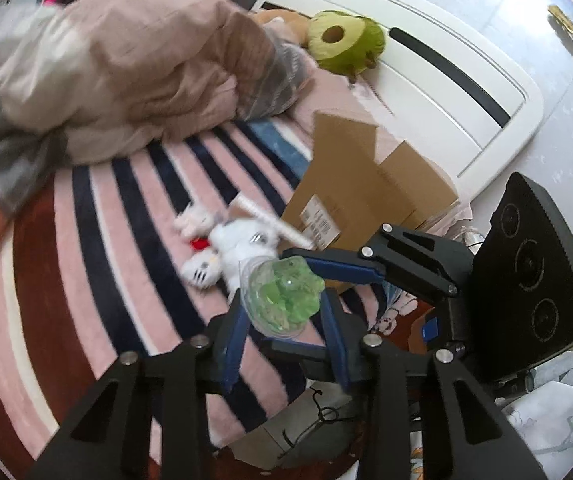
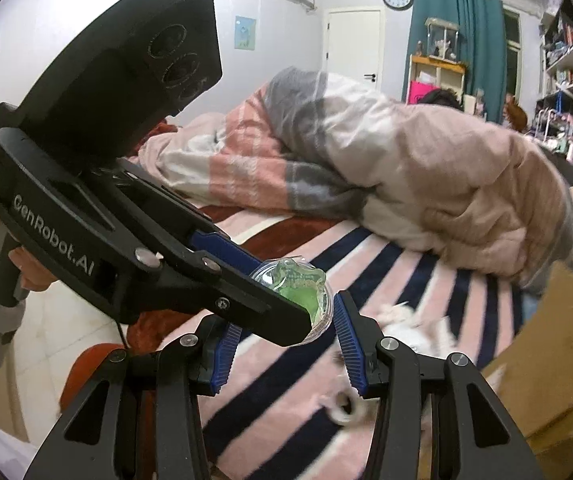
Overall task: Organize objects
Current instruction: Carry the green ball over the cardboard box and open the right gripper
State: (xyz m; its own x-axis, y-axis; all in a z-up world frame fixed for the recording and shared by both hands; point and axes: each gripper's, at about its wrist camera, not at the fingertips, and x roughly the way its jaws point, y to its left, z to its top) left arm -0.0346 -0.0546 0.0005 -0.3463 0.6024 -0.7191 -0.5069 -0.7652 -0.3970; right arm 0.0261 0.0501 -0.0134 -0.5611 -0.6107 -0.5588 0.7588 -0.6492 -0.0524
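A clear round capsule [image 1: 286, 300] with a green toy inside hangs above the striped blanket [image 1: 106, 220]. My left gripper [image 1: 283, 310] has its blue pads closed on the capsule's sides. My right gripper reaches in from the right in the left wrist view, one blue finger [image 1: 342, 270] above the capsule and the other below it. In the right wrist view the capsule [image 2: 306, 284] sits at the tips of my right gripper [image 2: 286, 314]. One right pad [image 2: 342, 320] touches it; the other is hidden behind the left gripper's finger [image 2: 246, 300]. A hand [image 2: 26, 268] holds the left gripper's handle.
An open cardboard box [image 1: 366, 192] stands on the bed just beyond the capsule. A white plush cat [image 1: 222, 252] lies beside it. A bunched duvet [image 1: 126, 72] fills the far side. A green plush [image 1: 342, 40] leans on the white headboard [image 1: 446, 60].
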